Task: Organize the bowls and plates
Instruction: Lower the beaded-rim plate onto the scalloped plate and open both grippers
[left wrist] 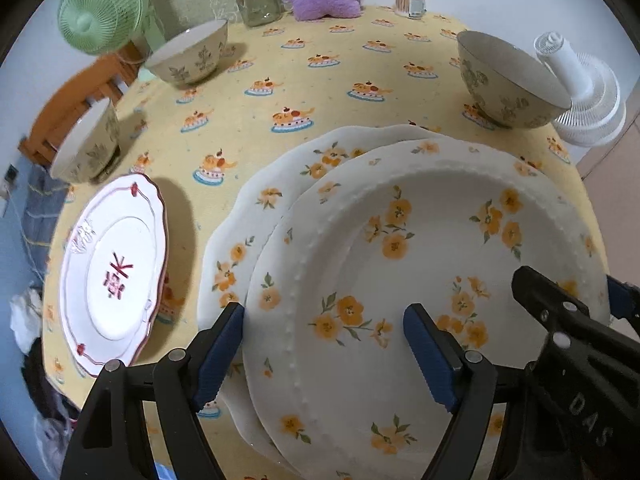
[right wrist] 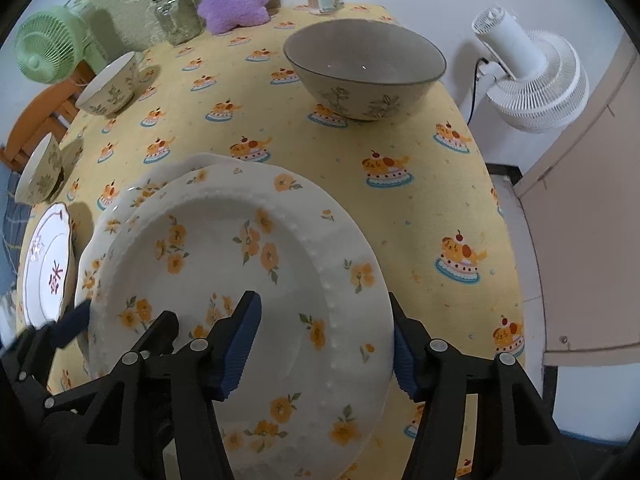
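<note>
1. The left gripper (left wrist: 324, 354) has its jaws spread astride the left rim of the top flowered plate (left wrist: 420, 280); whether they touch it I cannot tell.
2. The right gripper (right wrist: 326, 346) straddles the right rim likewise.
3. The plate lies on another flowered plate (left wrist: 256, 216).
4. Ahead of the jaws, the yellow-clothed table (right wrist: 400, 216) carries a bowl (right wrist: 364, 72); a white fan (right wrist: 532, 76) stands beyond its edge.

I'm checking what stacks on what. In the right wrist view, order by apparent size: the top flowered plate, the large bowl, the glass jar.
1. Top flowered plate, though it is nearest the camera.
2. Large bowl.
3. Glass jar, farthest away, so its true size is unsure.
</note>
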`<state>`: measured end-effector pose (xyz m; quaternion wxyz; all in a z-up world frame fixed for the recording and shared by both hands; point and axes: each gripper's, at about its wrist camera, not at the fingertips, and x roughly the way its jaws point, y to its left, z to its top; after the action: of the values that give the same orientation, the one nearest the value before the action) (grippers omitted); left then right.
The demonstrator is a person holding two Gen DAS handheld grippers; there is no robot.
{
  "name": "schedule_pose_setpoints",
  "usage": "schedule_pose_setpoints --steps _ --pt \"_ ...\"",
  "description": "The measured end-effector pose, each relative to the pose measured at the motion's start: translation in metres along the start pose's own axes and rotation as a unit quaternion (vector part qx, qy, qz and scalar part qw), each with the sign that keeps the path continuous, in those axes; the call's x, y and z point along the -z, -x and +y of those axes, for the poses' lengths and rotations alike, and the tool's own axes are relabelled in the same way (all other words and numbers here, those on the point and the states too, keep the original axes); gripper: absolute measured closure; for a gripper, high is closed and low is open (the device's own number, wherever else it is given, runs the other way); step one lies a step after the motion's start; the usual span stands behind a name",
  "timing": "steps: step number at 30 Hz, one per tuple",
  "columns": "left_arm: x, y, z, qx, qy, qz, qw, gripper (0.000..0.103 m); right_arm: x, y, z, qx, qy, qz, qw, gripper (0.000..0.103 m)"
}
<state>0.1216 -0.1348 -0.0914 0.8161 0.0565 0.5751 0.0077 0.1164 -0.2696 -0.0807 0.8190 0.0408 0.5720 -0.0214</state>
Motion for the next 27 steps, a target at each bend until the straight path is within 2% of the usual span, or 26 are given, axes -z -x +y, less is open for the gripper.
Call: schedule_pose_setpoints --steps 8,10,13,16,27 --pt "-0.002 0.008 0.008 0.020 0.011 0.004 0.9997 0.021 0.004 0.026 -0.002 0.007 0.016 -0.035 0.999 0.040" --pt "-0.001 0.012 0.010 0.027 0.009 0.002 0.9996 0.021 0.004 0.030 -0.004 0.009 0.018 -0.032 0.999 0.040" --pt "0.002 0.018 0.011 0.037 0.005 -0.002 0.9993 0.021 0.005 0.031 -0.006 -0.002 0.016 -0.024 1.000 0.051" --pt "0.004 0.018 0.013 0.047 0.004 0.003 0.9989 0.021 0.006 0.025 -0.003 0.014 0.021 -0.015 1.000 0.057" --pt "0.002 0.014 0.021 0.061 0.003 0.013 0.9980 0.018 0.002 0.014 0.009 0.044 0.028 -0.008 0.999 0.059"
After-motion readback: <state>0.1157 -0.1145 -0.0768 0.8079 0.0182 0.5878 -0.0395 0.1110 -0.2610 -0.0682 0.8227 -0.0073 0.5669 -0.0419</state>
